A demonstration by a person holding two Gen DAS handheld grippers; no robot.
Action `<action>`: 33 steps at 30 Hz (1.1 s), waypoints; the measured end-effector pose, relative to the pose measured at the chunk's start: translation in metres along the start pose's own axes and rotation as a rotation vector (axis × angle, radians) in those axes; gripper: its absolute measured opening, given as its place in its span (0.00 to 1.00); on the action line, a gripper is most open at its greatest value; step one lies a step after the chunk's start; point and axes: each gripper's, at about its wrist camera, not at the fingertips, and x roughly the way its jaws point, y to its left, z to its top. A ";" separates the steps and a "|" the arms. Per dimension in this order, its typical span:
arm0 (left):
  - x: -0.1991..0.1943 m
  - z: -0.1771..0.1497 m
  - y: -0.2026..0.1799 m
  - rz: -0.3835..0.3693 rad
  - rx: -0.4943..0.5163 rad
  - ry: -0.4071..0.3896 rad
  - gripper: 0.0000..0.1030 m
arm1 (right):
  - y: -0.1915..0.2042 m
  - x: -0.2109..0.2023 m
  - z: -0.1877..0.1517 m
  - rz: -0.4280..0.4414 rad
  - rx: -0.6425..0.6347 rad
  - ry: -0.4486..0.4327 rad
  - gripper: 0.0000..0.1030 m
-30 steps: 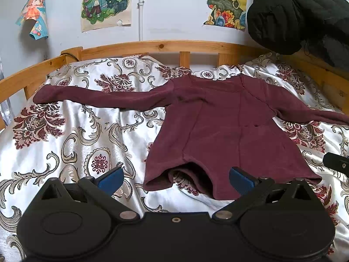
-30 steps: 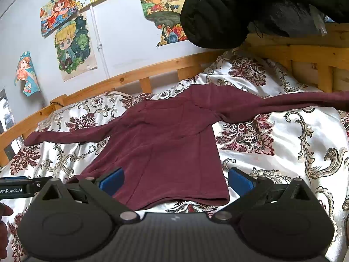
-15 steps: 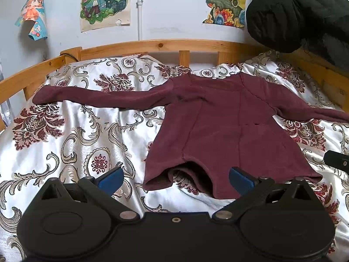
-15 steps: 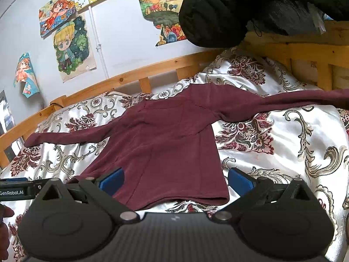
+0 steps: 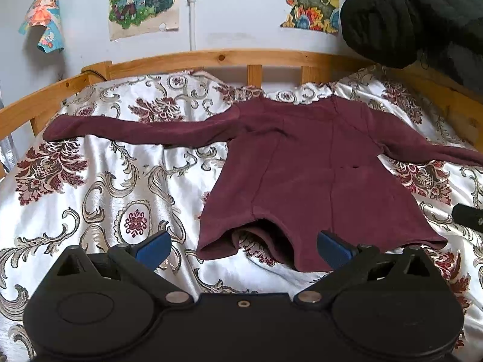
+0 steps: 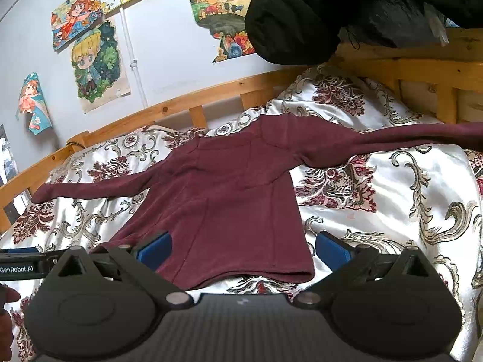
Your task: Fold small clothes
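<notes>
A maroon long-sleeved top (image 5: pixel 317 163) lies flat on a bed with a floral satin bedspread (image 5: pixel 99 187), both sleeves stretched out to either side and its collar toward the wooden bed rail (image 5: pixel 211 57). The left gripper (image 5: pixel 243 246) hovers just in front of the hem, its blue-padded fingers (image 5: pixel 152 246) spread wide apart and holding nothing; the hem's left corner is rumpled, showing the bedspread beneath. The right gripper (image 6: pixel 244 247) sits near the hem's other side, fingers (image 6: pixel 332 249) likewise wide apart and empty, with one pad over the cloth's lower edge in the right wrist view; whether it touches cannot be told. A black padded jacket (image 5: pixel 416 18) hangs over the rail at the far right corner. Cartoon posters (image 5: pixel 143 0) are stuck on the pale wall behind the bed.
</notes>
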 end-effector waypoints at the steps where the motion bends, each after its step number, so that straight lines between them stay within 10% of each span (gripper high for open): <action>1: 0.003 0.003 0.001 -0.003 0.002 0.011 0.99 | -0.002 0.002 0.004 -0.011 -0.001 0.008 1.00; 17: 0.064 0.124 -0.037 -0.072 0.076 0.138 0.99 | -0.153 0.015 0.096 -0.452 0.145 -0.081 1.00; 27: 0.120 0.106 -0.068 -0.157 0.048 0.116 0.99 | -0.195 0.058 0.098 -0.769 -0.237 0.084 0.98; 33: 0.148 0.094 -0.076 -0.207 0.084 0.155 0.99 | -0.202 0.084 0.105 -0.773 -0.497 0.243 0.78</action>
